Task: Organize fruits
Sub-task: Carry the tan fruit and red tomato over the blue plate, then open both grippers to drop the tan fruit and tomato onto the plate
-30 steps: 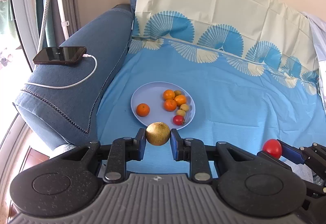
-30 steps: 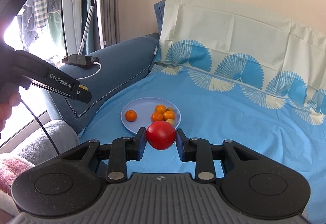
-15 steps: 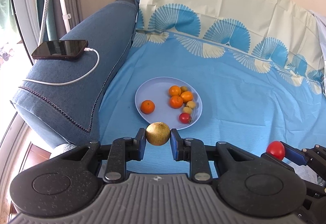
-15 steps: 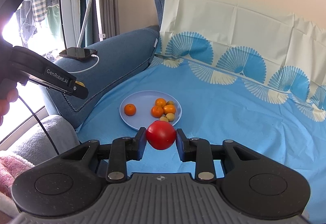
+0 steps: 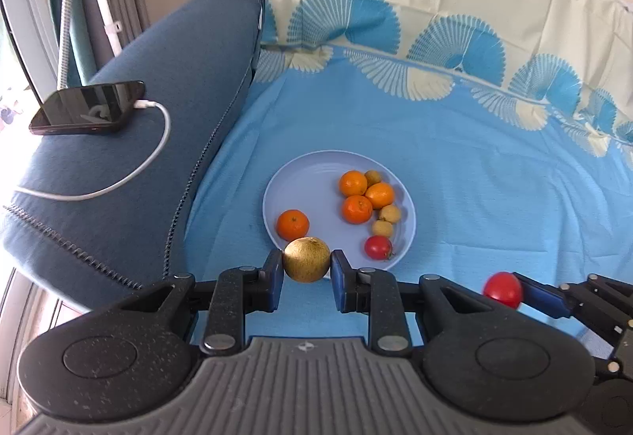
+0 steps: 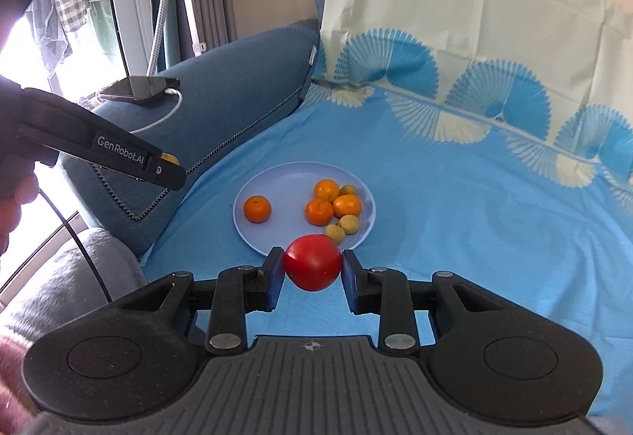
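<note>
A pale blue plate (image 5: 304, 178) (image 6: 277, 178) lies on the blue sheet and holds several oranges (image 5: 292, 224), small yellow fruits (image 5: 382, 227) and a small red tomato (image 5: 378, 247). My left gripper (image 5: 307, 268) is shut on a yellow-brown round fruit (image 5: 306, 259), held just short of the plate's near rim. My right gripper (image 6: 312, 273) is shut on a red tomato (image 6: 312, 267), also near the plate's front edge. The right gripper and its tomato (image 5: 503, 288) show at the lower right of the left wrist view. The left gripper (image 6: 166, 168) shows at the left of the right wrist view.
A blue sofa armrest (image 5: 178, 79) rises left of the plate, with a black phone (image 5: 87, 112) and white charging cable (image 5: 118, 182) on it. The patterned sheet (image 5: 474, 178) covers the seat and backrest. A window and curtains stand at far left.
Both grippers have moved forward toward the plate with their fruit still held; the plate now appears larger and closer in both views.
</note>
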The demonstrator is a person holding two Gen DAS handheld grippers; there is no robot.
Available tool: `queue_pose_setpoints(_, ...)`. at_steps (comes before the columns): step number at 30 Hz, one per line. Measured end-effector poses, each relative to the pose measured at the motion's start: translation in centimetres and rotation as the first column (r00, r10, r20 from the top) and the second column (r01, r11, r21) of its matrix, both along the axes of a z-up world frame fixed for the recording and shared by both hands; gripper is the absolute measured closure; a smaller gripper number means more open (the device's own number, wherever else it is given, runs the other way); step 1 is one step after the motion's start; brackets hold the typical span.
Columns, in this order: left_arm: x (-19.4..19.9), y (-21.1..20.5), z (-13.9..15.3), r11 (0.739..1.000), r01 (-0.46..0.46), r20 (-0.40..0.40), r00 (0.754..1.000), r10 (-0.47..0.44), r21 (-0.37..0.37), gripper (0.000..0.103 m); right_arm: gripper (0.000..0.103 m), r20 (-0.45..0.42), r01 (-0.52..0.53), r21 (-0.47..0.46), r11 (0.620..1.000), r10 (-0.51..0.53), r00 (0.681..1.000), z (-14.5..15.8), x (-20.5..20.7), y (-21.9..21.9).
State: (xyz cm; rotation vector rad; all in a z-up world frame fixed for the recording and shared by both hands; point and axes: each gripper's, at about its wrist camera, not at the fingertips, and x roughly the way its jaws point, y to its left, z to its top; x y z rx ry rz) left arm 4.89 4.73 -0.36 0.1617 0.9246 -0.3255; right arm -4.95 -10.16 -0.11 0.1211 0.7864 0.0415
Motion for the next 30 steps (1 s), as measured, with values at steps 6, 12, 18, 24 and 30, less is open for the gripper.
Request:
queue_pose_setpoints(6,4.2,-1.8,-2.4,0.999,0.002,-0.040,0.999,-0.001,0.032,0.075,0.071,-0.028,-0.009,0.012,1.000,0.009,1.000,-2.0,4.4,-0.3)
queue_pose_setpoints(12,8.4,-3.4,-5.1,0.998,0.006,-0.077,0.997,-0.001,0.065,0.075,0.071,-0.062,-0.025,0.017,1.000,0.026,0.998,-4.2,8.3,-0.6)
queue_pose_setpoints(18,11.9,-4.8,-7.9,0.995,0.008,-0.106,0.994,0.003,0.098,0.075,0.071,-0.112,-0.037,0.029,0.999,0.040,0.993,-7.3,11.6,-1.0)
queue_pose_setpoints(24,14.1,-5.9,-10.0,0.992,0.013,-0.121,0.993,0.003,0.127,0.075,0.071,-0.145,-0.041,0.042,0.998,0.046,0.988,-9.6,13.8,-1.1)
queue_pose_setpoints(30,14.6,-5.9,-9.8,0.991,-0.007,-0.045,0.999,0.013,0.131,0.001,0.060,-0.118,-0.067,0.033,0.997,0.070,0.991,-9.9,14.7,-1.1)
